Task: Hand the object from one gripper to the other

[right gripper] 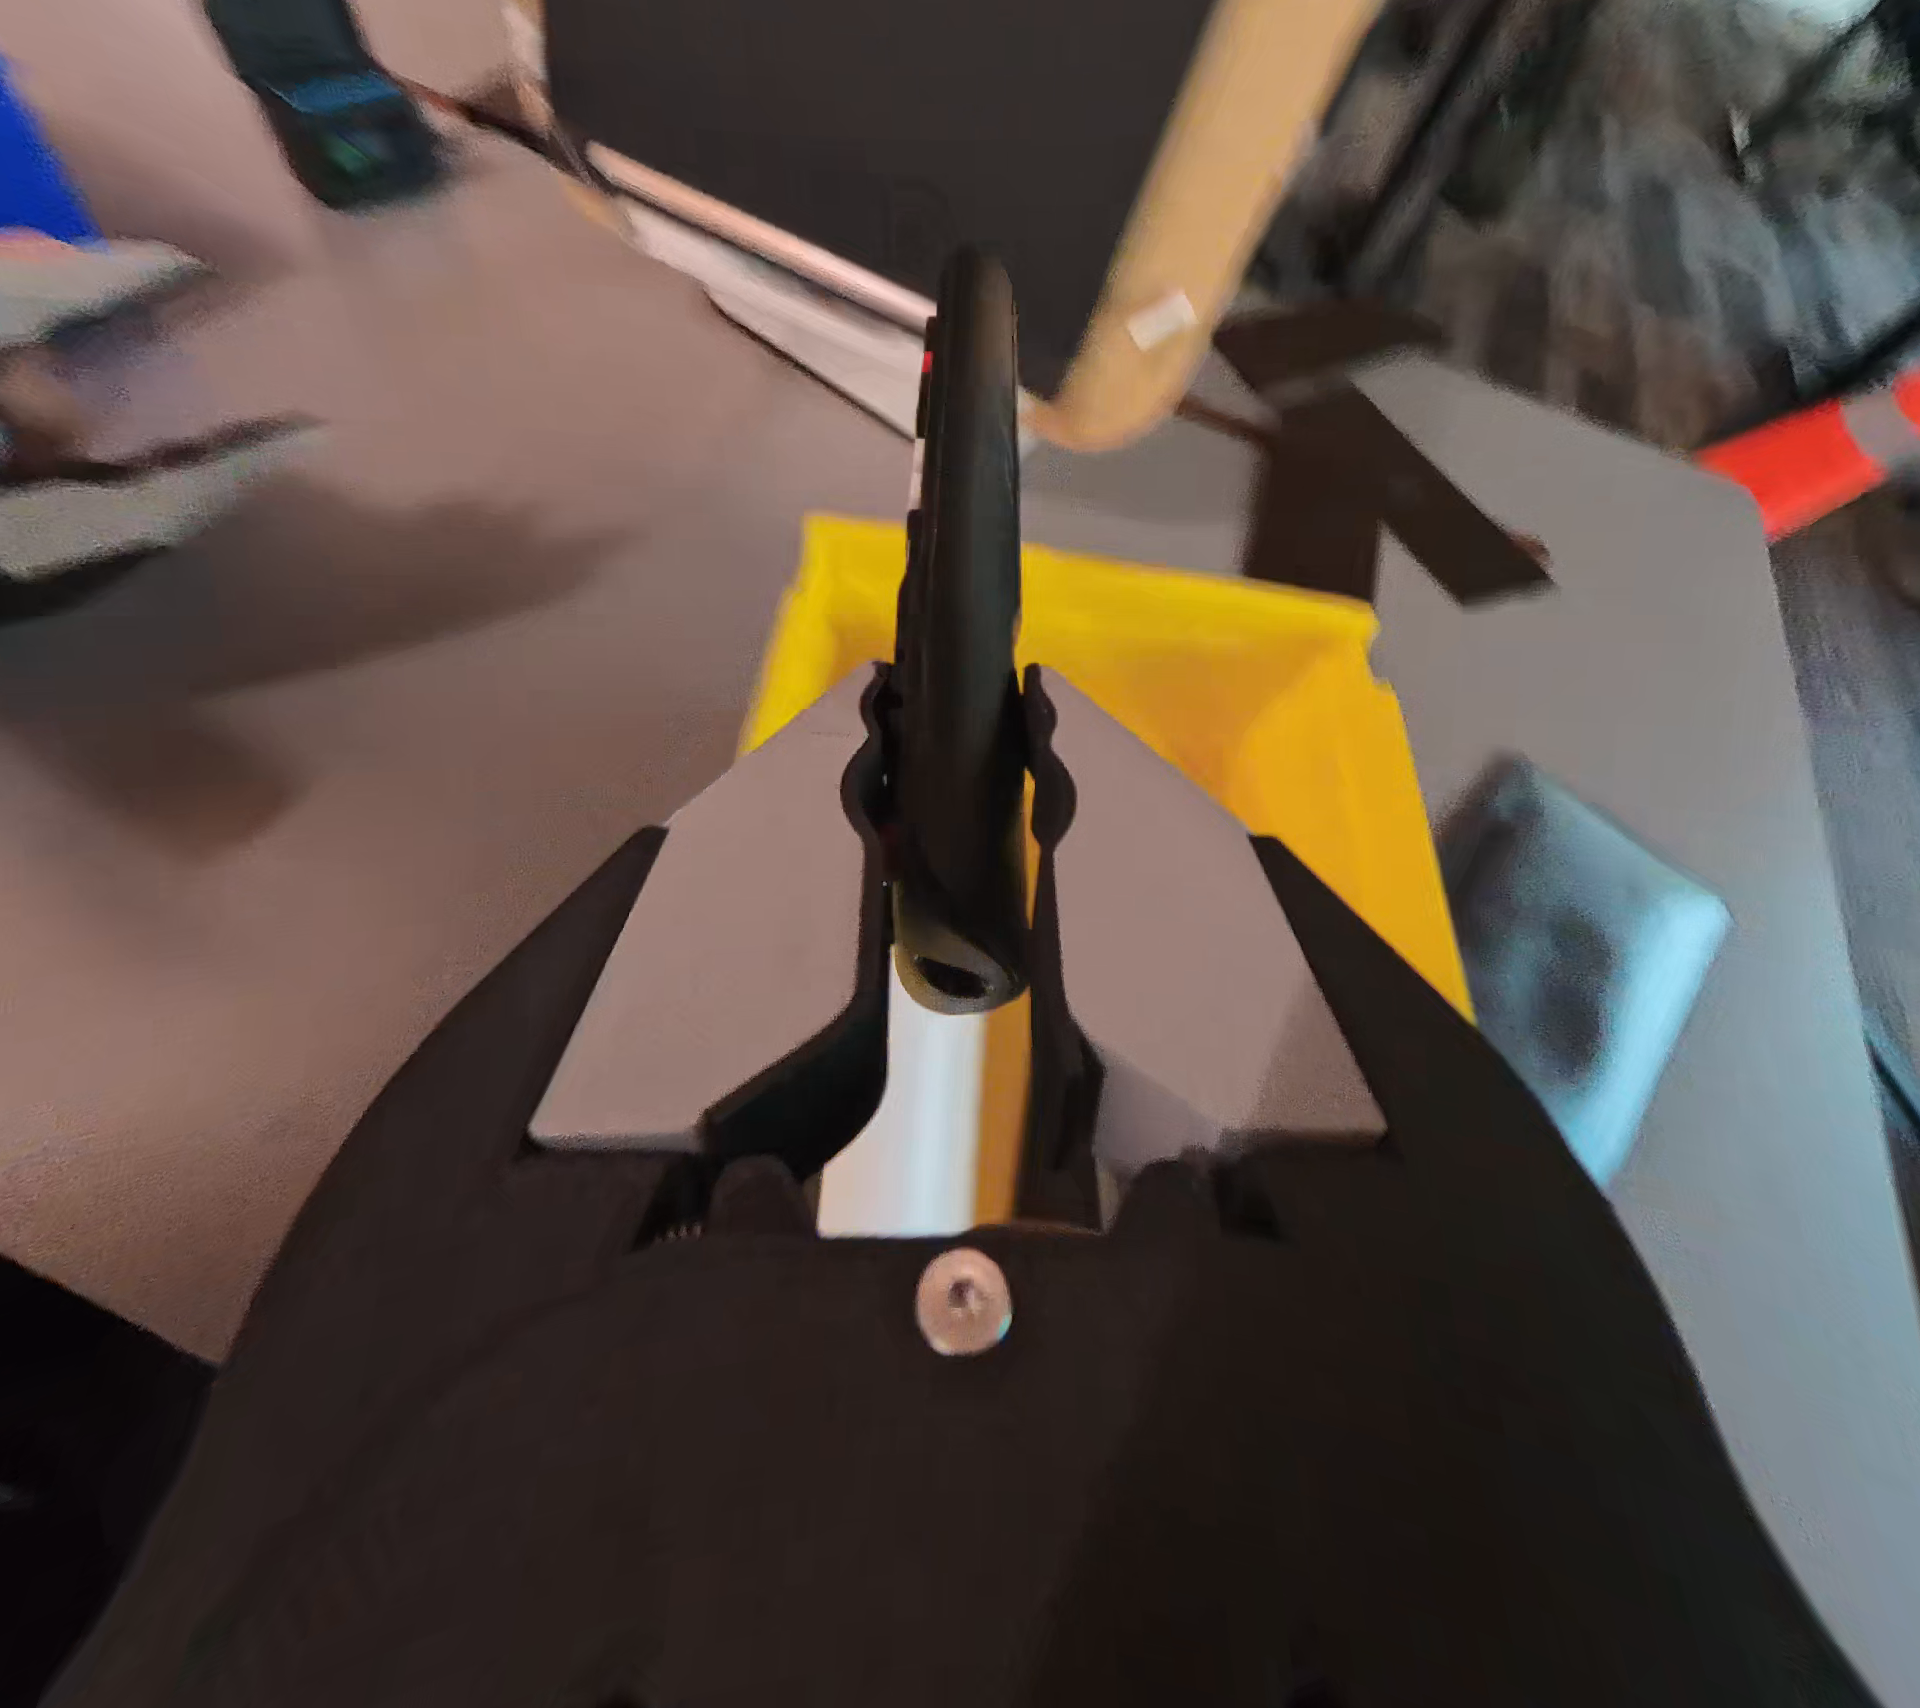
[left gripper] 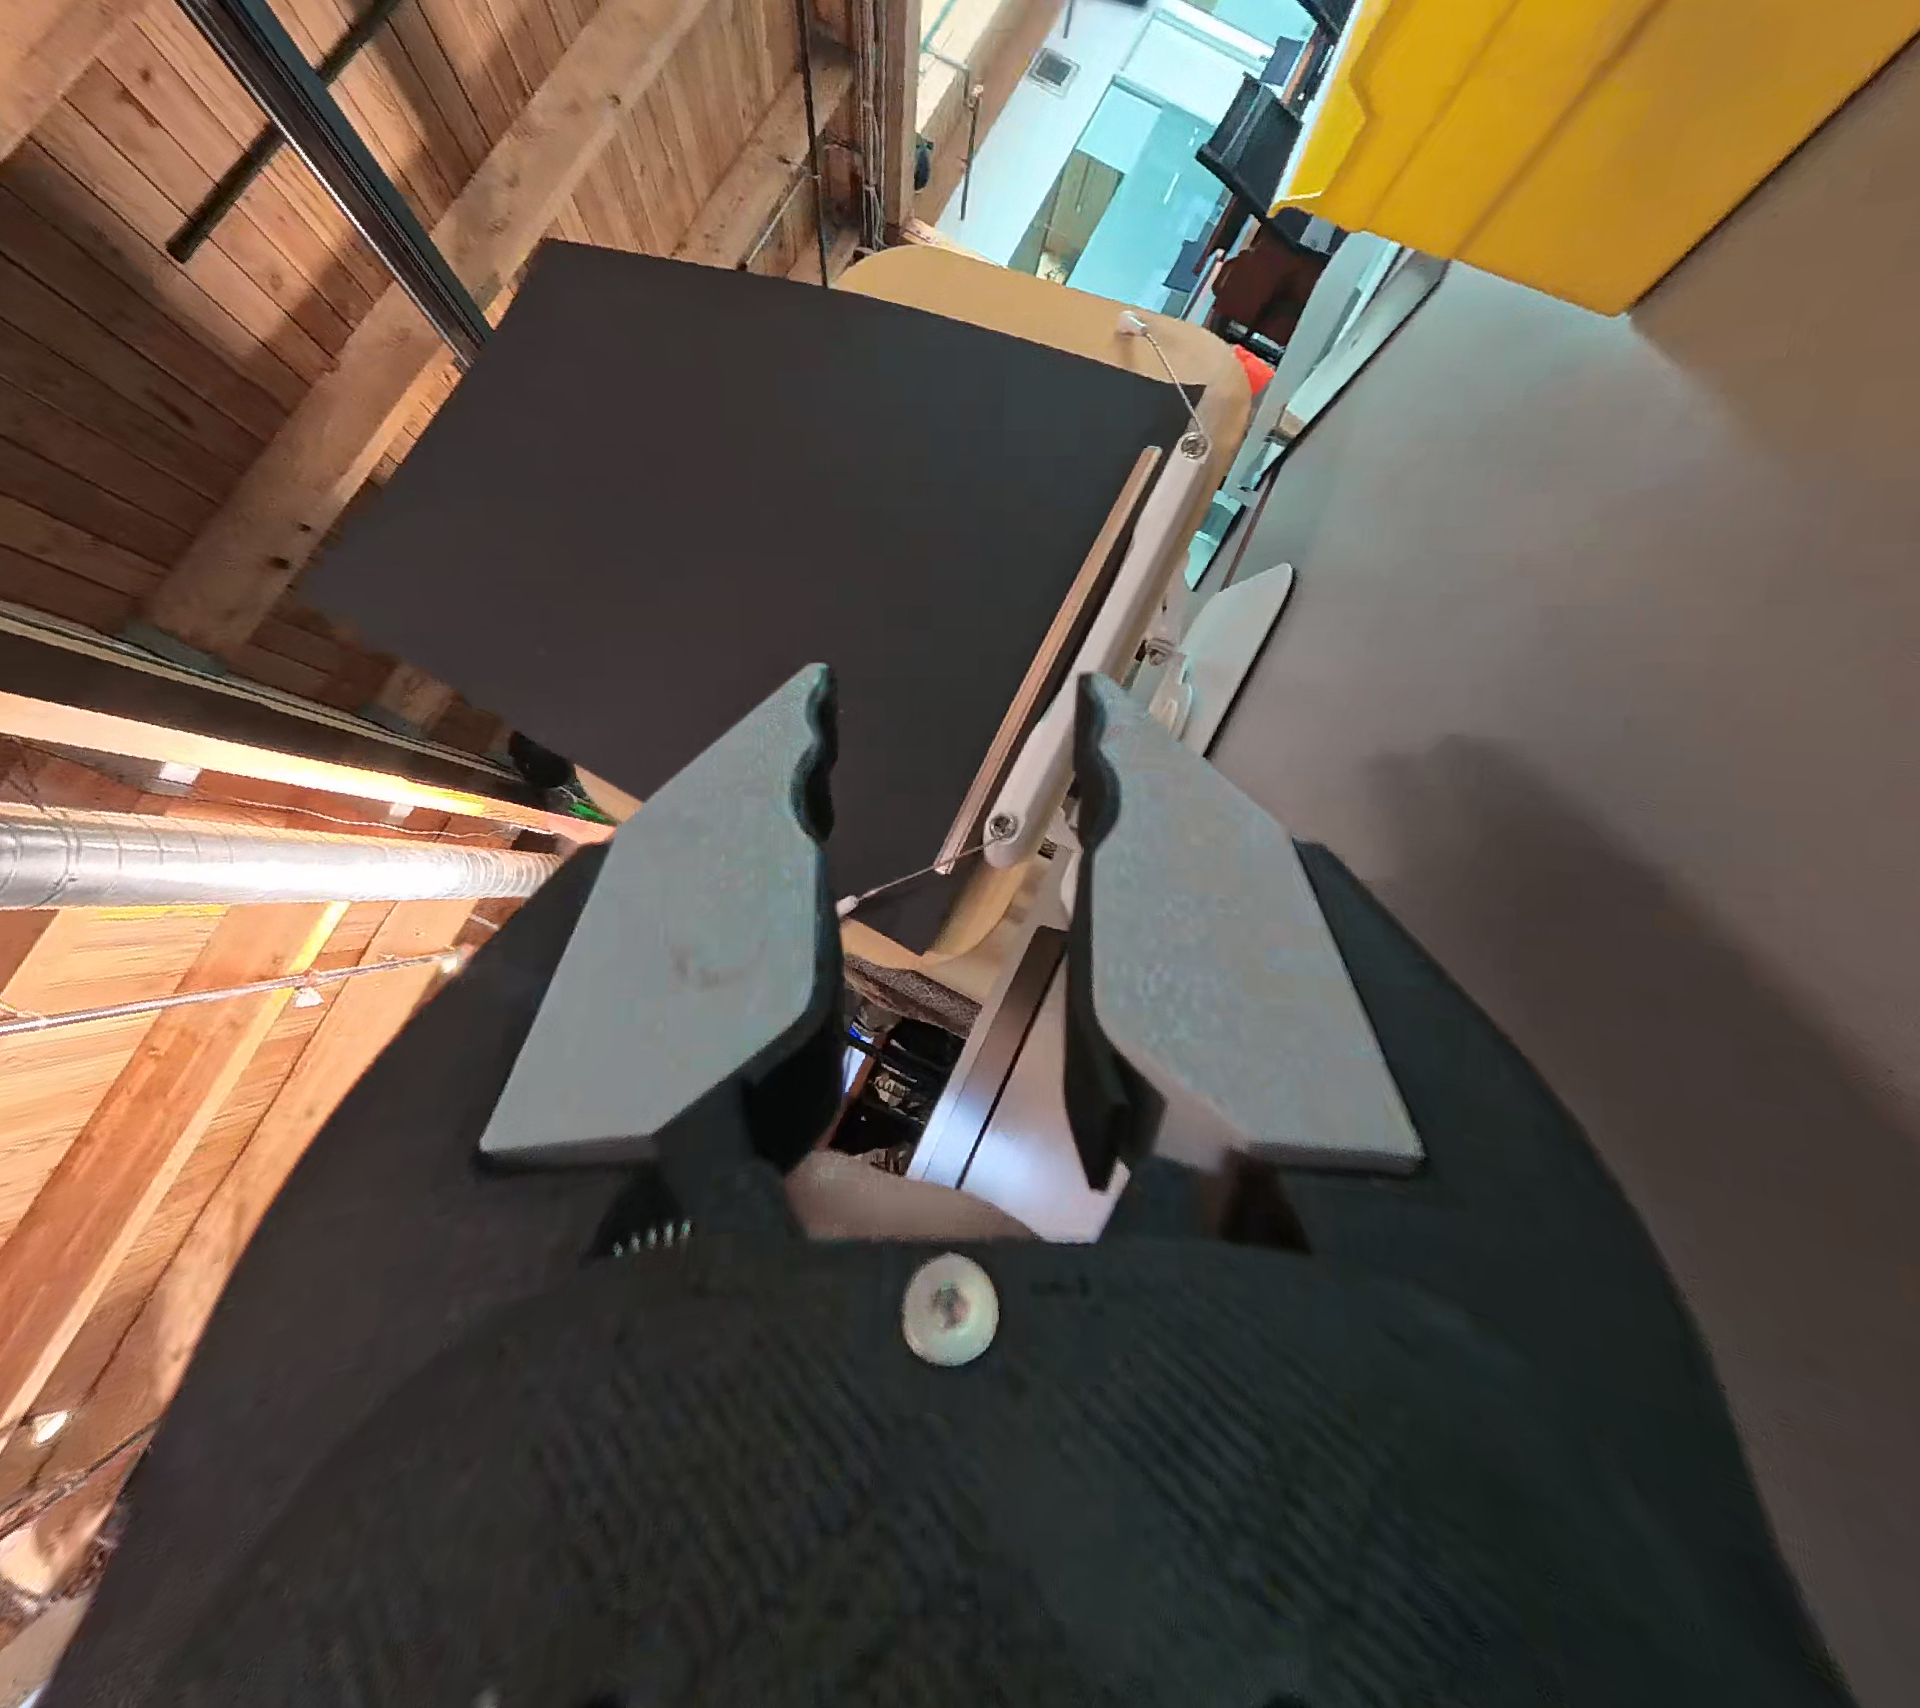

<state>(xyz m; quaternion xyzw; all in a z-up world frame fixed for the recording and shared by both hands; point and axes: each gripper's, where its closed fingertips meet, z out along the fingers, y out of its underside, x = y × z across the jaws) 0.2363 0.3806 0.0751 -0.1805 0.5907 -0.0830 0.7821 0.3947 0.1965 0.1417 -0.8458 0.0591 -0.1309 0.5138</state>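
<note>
We hold a slim black remote control (right gripper: 961, 619) in the right gripper (right gripper: 956, 754), seen edge-on, with its buttons, one of them red, along the left edge. It stands out forward past the fingertips, over the yellow bin (right gripper: 1226, 682) on the grey desk (right gripper: 499, 536). We judge it to be light, rigid and hard-shelled plastic, with a smooth, slightly rounded back that could slide or pivot if pinched only at one point; it is not fragile, though a drop onto the desk would be unwelcome. Its near end sits just behind our fingertips, so most of its length is free ahead of the grip. That free far half is where we would have the other gripper take hold, across the flat faces and not on the narrow edges, well clear of our own fingers.

The right fingers (right gripper: 868, 759) are closed on the remote, one on the button face and one on the back, with no visible gap.

The left gripper (left gripper: 954, 759) has its fingers (left gripper: 727, 910) moderately apart and nothing between them; they touch nothing. It points upward towards a dark panel (left gripper: 727, 515) and wooden ceiling (left gripper: 312, 100), with the yellow bin at the upper right, and the remote is not in its view.
</note>
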